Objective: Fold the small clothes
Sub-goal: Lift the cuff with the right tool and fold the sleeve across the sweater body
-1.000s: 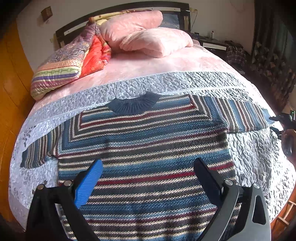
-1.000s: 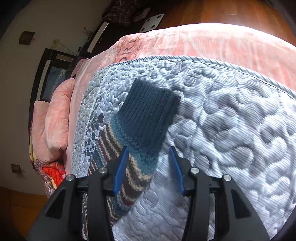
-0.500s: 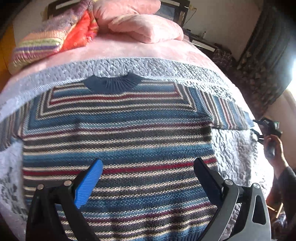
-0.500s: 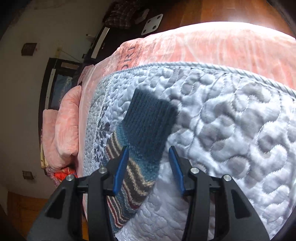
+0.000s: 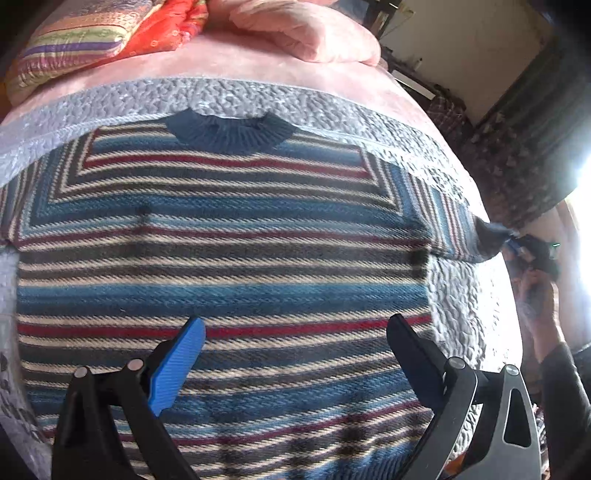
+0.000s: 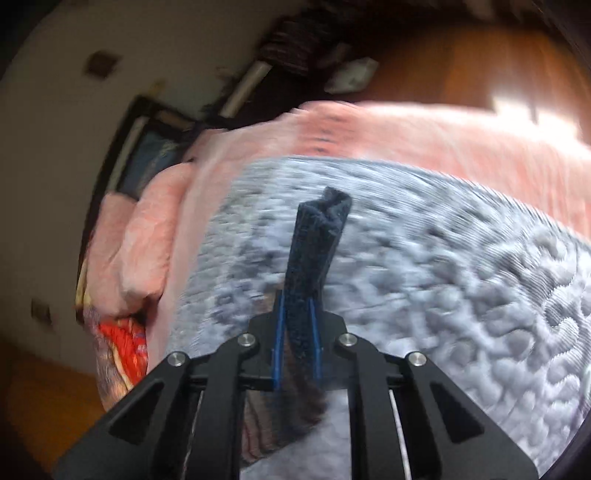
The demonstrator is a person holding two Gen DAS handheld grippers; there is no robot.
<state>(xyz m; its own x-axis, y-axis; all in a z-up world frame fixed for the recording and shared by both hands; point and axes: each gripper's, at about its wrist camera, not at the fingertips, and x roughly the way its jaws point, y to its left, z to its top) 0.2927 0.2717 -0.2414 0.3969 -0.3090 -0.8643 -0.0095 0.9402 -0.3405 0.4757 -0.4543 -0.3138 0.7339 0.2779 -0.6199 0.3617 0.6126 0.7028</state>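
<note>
Right tool (image 6: 296,314) now clamped on blurred sleeve cuff (image 6: 317,243); left tool (image 5: 295,332) apart above sweater (image 5: 221,258).

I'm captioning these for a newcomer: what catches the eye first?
The striped sweater spread flat over the grey quilt, filling the left wrist view beneath the open left claw. Then the dark blue cuff pinched upright in the right claw, with pink pillows at the bed's head.

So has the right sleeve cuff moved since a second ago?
Yes. The cuff lay flat on the grey quilt between open fingers; now the right claw is shut on it and it stands bunched above the quilt.
</note>
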